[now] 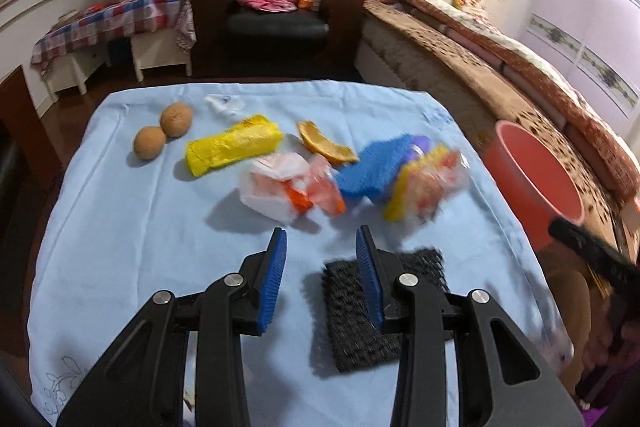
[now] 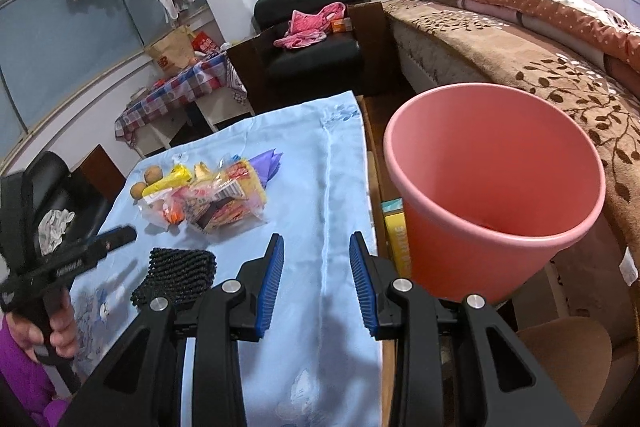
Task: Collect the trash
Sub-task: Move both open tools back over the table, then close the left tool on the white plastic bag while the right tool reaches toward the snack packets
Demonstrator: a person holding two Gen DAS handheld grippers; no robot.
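Pink bin (image 2: 496,195): round plastic, upright, mouth open, standing off the table edge beside the light-blue tablecloth (image 1: 132,227), the landmark for all that follows.

Near the cloth's centre, a loose cluster: white-and-orange crumpled plastic bag (image 1: 280,189), clear snack wrapper (image 1: 428,183) with yellow and red print, orange peel (image 1: 326,145) lying curled, yellow packet (image 1: 232,149) lying flat.

Toward the cloth's near edge, apart from the cluster, black foam mesh (image 1: 356,331) lying flat.

bare blue cloth (image 2: 320,259) runs clear up the frame's middle. black mesh pad (image 2: 176,273) blocks lower left, pink bin (image 2: 472,251) the right.
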